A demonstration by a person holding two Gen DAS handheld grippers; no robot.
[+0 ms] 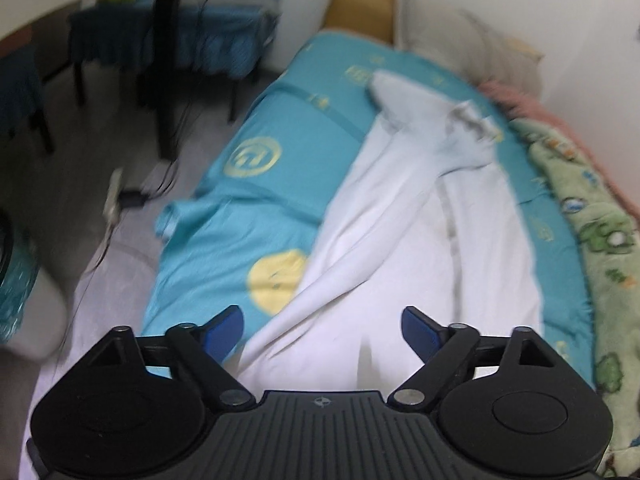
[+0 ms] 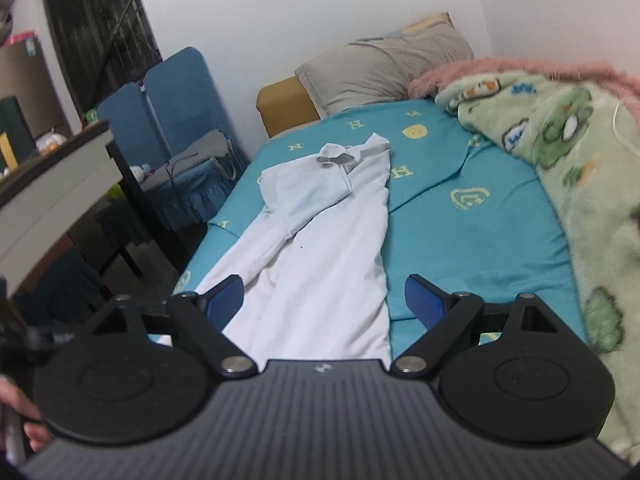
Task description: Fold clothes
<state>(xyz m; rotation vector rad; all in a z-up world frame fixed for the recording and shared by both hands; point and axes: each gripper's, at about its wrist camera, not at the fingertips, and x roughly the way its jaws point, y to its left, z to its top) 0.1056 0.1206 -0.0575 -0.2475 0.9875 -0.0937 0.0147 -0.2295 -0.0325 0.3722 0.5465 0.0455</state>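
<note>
A white collared shirt lies lengthwise on the teal bed sheet, collar at the far end, one side folded over its middle. My left gripper is open and empty above the shirt's near hem. In the right wrist view the same shirt lies on the sheet, its sleeve folded across the chest. My right gripper is open and empty above the shirt's near end.
A green cartoon blanket and pink fleece lie along the bed's right side. A grey pillow sits at the head. Blue chairs, a desk and cables on the floor stand left of the bed.
</note>
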